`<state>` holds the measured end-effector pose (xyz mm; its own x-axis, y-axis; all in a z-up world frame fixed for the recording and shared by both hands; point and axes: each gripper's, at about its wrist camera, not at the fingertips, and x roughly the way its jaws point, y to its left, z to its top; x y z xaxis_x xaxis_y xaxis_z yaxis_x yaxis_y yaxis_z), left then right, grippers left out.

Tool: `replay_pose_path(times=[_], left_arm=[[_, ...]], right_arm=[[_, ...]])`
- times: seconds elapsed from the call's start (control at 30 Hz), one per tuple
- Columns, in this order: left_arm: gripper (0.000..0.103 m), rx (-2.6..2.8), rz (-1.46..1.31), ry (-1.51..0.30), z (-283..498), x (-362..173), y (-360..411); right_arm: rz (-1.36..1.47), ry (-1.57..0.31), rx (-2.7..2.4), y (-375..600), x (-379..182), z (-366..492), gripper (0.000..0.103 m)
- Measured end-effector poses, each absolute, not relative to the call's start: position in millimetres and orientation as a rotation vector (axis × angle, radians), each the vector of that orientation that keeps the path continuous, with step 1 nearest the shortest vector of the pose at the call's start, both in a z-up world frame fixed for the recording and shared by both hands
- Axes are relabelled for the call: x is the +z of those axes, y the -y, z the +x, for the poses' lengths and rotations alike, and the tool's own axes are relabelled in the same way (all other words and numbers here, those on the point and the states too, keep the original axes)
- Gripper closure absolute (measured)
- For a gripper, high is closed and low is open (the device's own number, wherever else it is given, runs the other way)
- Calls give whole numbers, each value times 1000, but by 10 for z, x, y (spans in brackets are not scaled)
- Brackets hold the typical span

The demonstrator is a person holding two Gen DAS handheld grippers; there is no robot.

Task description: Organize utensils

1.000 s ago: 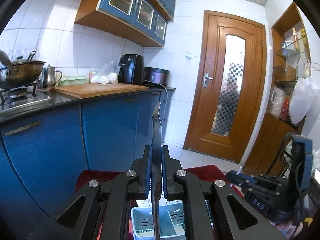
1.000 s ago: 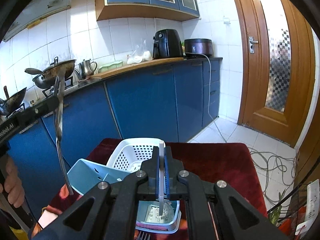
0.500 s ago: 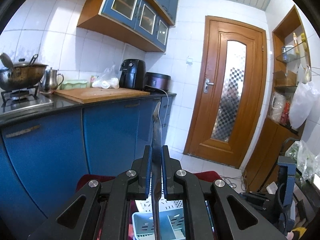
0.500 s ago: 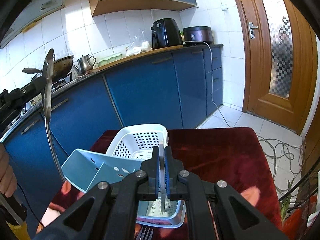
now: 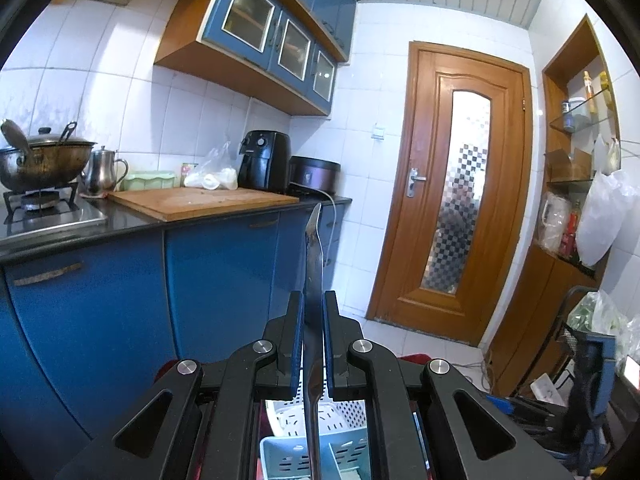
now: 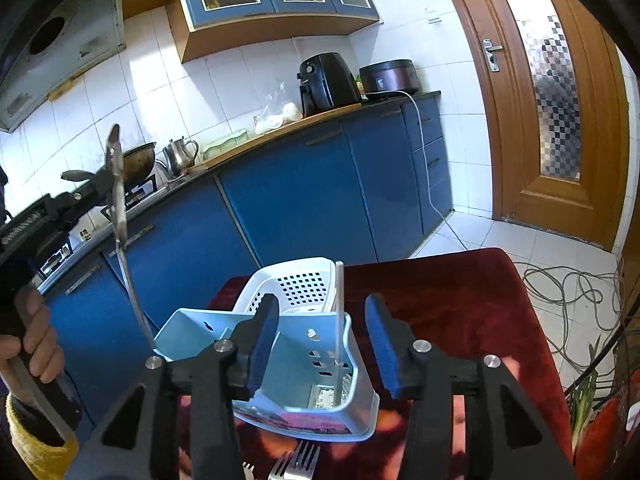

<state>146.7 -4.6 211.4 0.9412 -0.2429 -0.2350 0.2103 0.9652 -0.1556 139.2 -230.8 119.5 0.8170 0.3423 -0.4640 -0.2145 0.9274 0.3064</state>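
Sorting is partway through: the right tongs [image 6: 320, 340] stand spread wide with nothing between them, poised over the pale blue slotted plastic utensil caddy [image 6: 280, 360], where a slim white-handled utensil [image 6: 339, 320] stands upright in the right-hand compartment, apparently just deposited. The left tongs [image 5: 313, 328] are clenched on a long flat steel utensil [image 5: 314, 264], its handle pointing up and its lower end hanging just above the caddy. Behind the caddy sits a white perforated plastic basket [image 6: 304, 284].

Next, by my reckoning, the left load must be lowered straight into a free compartment without catching the divider, and the right tongs should go for the steel forks [image 6: 298, 462] lying on the cloth in front of the caddy.

All rests on a desk covered in dark red velvety cloth [image 6: 440, 300], in a kitchen of blue cabinets [image 6: 300, 200], white wall tiles and a wooden door [image 5: 452, 200].
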Motion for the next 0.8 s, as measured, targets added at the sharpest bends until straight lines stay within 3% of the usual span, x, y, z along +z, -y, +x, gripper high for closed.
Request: replay_pose_path(times=[0.43,0.8], left_arm=[[94,-194,-111,-259,1664,1723,179],[96,-189,-96,-366,1614,1293,240]], right_arm=[[282,-523,299,2442,1096,1069,54],[331,-583,283,2513,859,1032,53]])
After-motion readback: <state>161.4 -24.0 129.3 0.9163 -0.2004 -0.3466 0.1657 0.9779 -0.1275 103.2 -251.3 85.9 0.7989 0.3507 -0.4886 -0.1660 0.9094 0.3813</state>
